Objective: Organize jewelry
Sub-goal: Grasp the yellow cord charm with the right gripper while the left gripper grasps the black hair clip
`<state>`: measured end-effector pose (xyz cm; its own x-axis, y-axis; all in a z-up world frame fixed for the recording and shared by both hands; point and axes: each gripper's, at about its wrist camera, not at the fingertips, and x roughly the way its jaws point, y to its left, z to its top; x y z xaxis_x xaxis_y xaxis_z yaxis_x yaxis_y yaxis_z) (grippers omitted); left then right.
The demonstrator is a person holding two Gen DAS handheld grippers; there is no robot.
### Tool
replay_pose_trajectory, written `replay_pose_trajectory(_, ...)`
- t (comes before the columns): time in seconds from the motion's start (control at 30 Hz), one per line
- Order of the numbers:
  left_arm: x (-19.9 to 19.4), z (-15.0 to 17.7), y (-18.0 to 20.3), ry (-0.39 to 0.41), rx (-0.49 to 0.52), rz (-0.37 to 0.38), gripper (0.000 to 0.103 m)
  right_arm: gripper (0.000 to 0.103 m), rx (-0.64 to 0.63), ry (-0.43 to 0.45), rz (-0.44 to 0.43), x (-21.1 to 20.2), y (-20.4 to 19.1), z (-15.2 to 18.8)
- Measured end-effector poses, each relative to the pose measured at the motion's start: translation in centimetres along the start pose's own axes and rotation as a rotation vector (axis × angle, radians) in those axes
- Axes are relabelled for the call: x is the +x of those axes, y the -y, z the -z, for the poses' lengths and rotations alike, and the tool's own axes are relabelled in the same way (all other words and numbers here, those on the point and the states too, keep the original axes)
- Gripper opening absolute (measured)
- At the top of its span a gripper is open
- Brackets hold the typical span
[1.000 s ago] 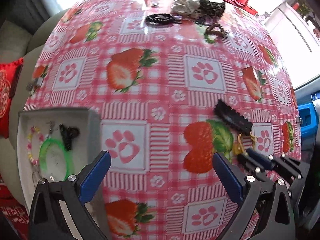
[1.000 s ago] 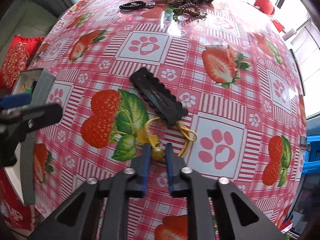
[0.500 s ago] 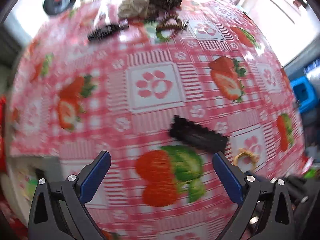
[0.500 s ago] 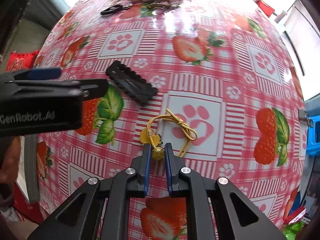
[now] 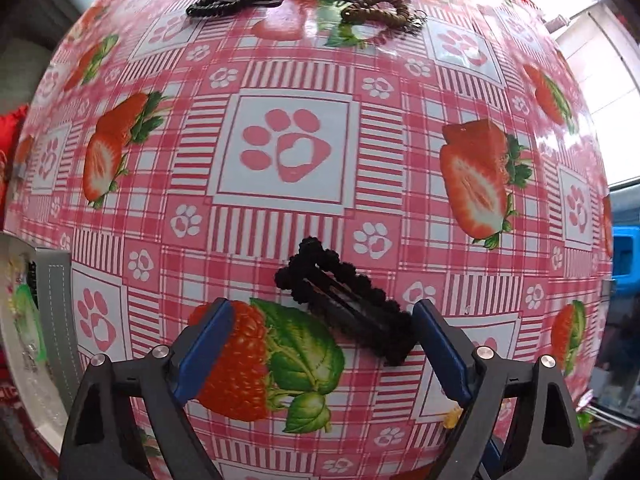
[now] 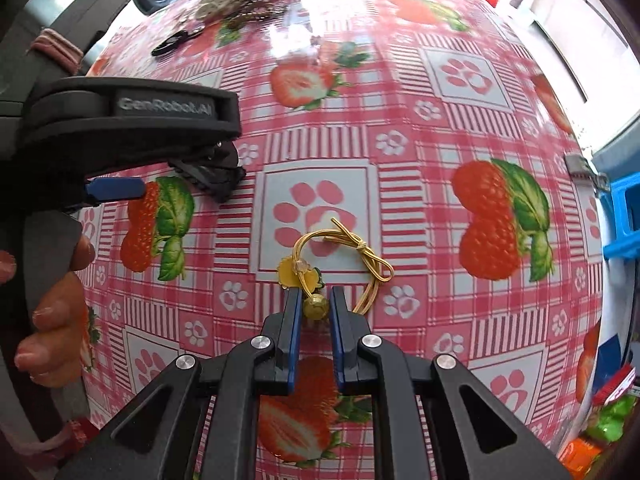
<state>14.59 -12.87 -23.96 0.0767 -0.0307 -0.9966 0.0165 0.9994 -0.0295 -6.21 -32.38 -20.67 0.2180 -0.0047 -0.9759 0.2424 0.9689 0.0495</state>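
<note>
A black scalloped hair clip (image 5: pixel 344 304) lies slantwise on the strawberry tablecloth (image 5: pixel 288 148). My left gripper (image 5: pixel 320 320) points straight down over it, and its jaws are closing. The clip sits between them, its lower end next to the right pad (image 5: pixel 436 344), with the left pad clear of it. In the right wrist view the clip (image 6: pixel 212 178) shows under the left gripper (image 6: pixel 132 120). My right gripper (image 6: pixel 316 308) is shut on the yellow bead of a golden elastic hair tie (image 6: pixel 348 236), whose loop trails over the cloth.
A grey box (image 5: pixel 52 300) at the left edge holds a green bangle (image 5: pixel 24 312) and small pieces. At the far edge lie a black coil tie (image 5: pixel 224 0) and a brown bead bracelet (image 5: pixel 380 8). A blue crate (image 6: pixel 620 208) stands beyond the right edge.
My left gripper has moved from beside the grey box to over the black clip and sunk lower, its jaws narrowing slightly. The right gripper has carried the yellow tie away from the clip.
</note>
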Motion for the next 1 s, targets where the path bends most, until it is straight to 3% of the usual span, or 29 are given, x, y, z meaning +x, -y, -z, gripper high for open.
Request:
replay_pose_trajectory(0.07,-0.2,-0.1,0.7,0.016,0.020,-0.015,0.081,0.014,0.006,0.001,-0.001,-0.1,0.1,0.1)
replay_pose_trajectory(0.13,-0.6,-0.2,1.4,0.035,0.058,-0.016,0.063,0.014,0.009,0.001,-0.002,-0.1,0.2,0.0)
replay_pose_trajectory(0.17,-0.7,-0.3,1.9,0.043,0.080,-0.013,0.048,0.014,0.012,0.002,-0.002,-0.2,0.1,0.0)
replay_pose_trajectory(0.2,-0.9,-0.3,2.1,0.049,0.096,-0.014,0.041,0.014,0.014,0.002,-0.003,-0.3,0.3,0.1)
replay_pose_trajectory(0.4,-1.4,0.5,0.1,0.074,0.118,0.108,0.040,0.014,0.032,0.006,-0.012,-0.4,-0.4,0.0)
replay_pose_trajectory(0.83,-4.9,5.5,-4.5,0.144,0.226,0.111,0.039,0.014,0.065,-0.011,-0.062,-1.2,0.0,-0.6)
replay_pose_trajectory(0.87,-5.2,5.8,-4.8,0.149,0.234,0.109,0.016,0.014,0.066,-0.015,-0.069,-1.3,-0.1,-0.5)
replay_pose_trajectory(0.9,-5.6,6.1,-5.7,0.145,0.240,0.109,0.010,0.014,0.068,-0.019,-0.074,-1.3,-0.5,-0.6)
replay_pose_trajectory(1.0,-6.3,7.0,-7.0,0.143,0.232,0.118,0.010,0.014,0.076,-0.027,-0.087,-1.2,-1.0,-0.6)
